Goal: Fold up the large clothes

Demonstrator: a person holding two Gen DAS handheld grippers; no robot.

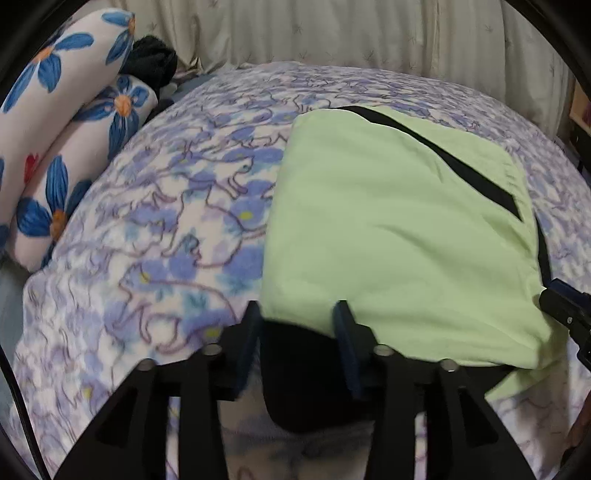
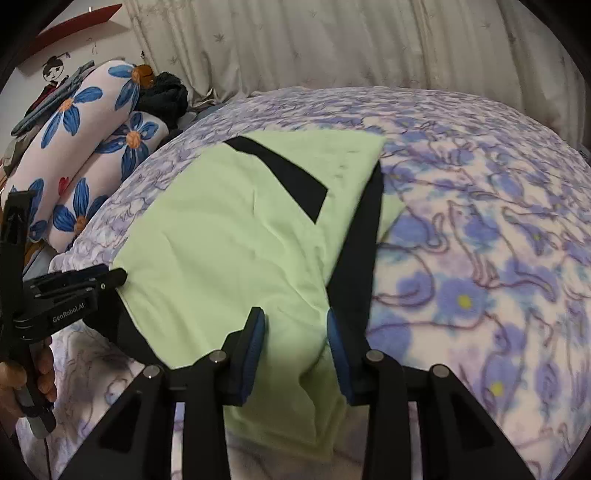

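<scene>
The left gripper [image 1: 297,314] has its jaws apart over the near left corner of the garment [image 1: 399,229]; black cloth fills the gap between them, but the pads do not look pressed onto it, so I read it as not gripping. The right gripper [image 2: 295,325] also stands with jaws apart, light green cloth lying between them at the near right corner, a soft ridge running under the gap; nothing looks pinched there either. In the right wrist view the left gripper's body shows at the left edge with a hand [image 2: 22,376] wrapped round its handle.

Outward from the jaws, the garment lies flat on the bedspread [image 1: 166,221], a light green piece with black stripes and a black side panel, already doubled into a rough rectangle (its far edge looks fairly square). Beyond it are two flowered pillows [image 1: 55,129] stacked at the left, a dark bundle [image 1: 151,59] behind them, and a pale curtain [image 1: 332,33] along the back.

The step in hand looks like taking hold of the near edge at both corners for another fold. The next move calls for both jaws to close on all layers at once, then lift and carry the near edge evenly toward the far edge, keeping the corners level so the rectangle does not skew.
</scene>
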